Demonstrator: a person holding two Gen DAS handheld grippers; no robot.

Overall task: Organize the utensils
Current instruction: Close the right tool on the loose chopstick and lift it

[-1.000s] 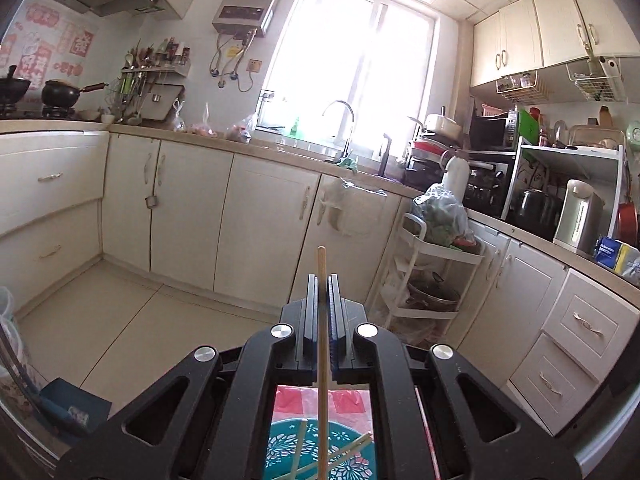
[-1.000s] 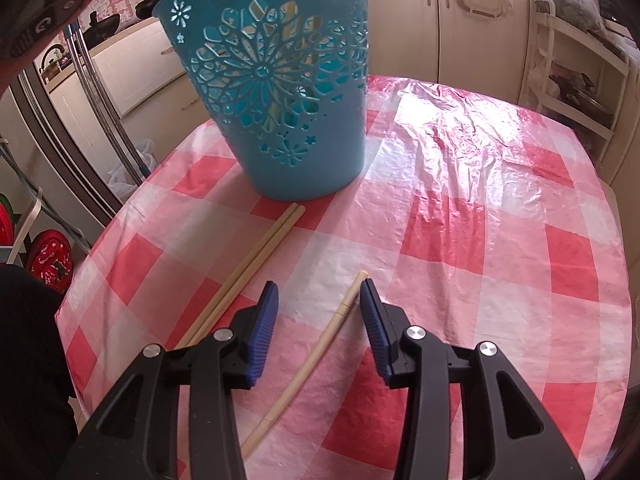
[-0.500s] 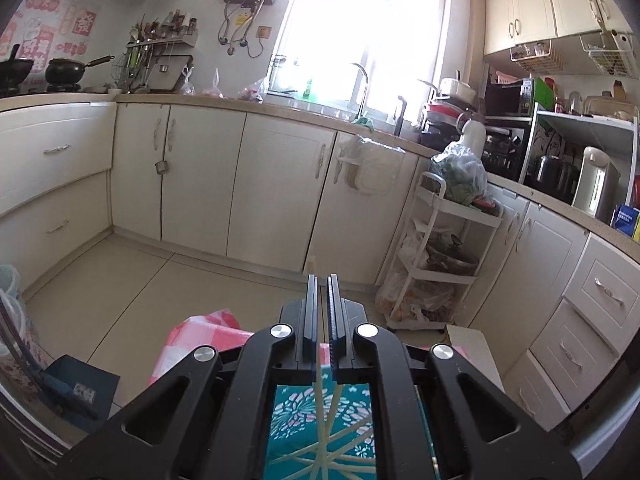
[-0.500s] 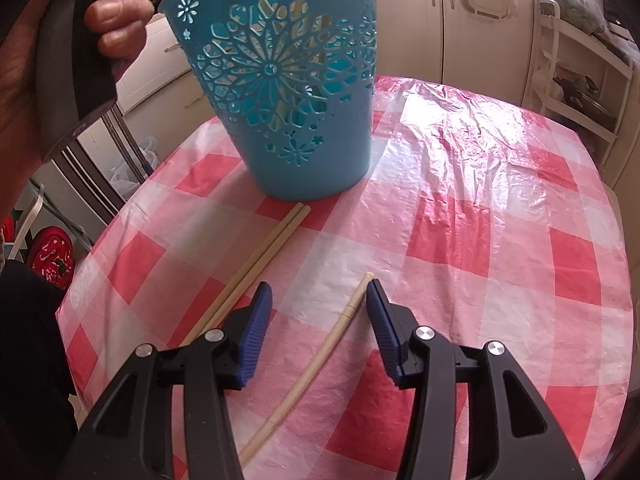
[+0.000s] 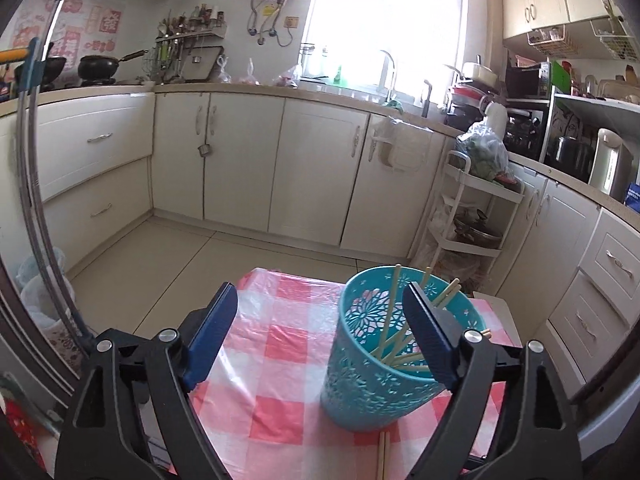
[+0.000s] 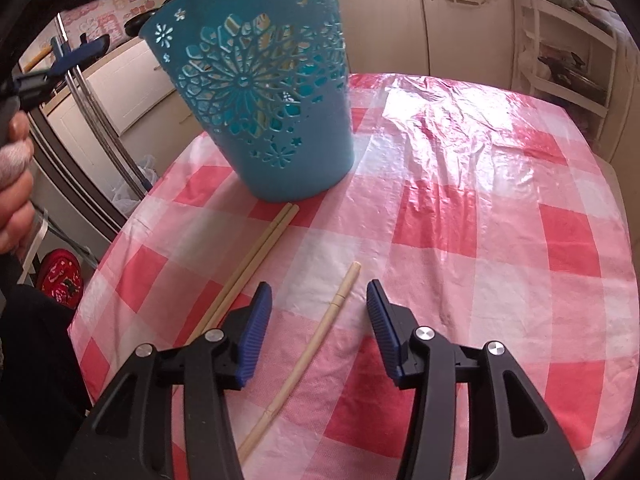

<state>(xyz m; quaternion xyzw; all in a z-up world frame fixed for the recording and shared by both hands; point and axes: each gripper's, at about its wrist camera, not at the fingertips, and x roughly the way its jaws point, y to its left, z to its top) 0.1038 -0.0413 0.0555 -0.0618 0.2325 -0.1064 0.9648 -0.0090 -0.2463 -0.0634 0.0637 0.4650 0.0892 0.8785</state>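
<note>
While the left hand-held gripper (image 5: 320, 328) has just been opening up, its jaws now sit wide with nothing between them, right beside the teal basket (image 5: 372, 384) full of chopsticks (image 5: 394, 304). Over on the right, the right hand-held gripper (image 6: 318, 316) is about half open, straddling a single chopstick (image 6: 316, 344) lying flat on the checkered desk (image 6: 480, 240), pads not touching it. Two more chopsticks (image 6: 256, 252) lie paired just left, tips near the basket's base.
</note>
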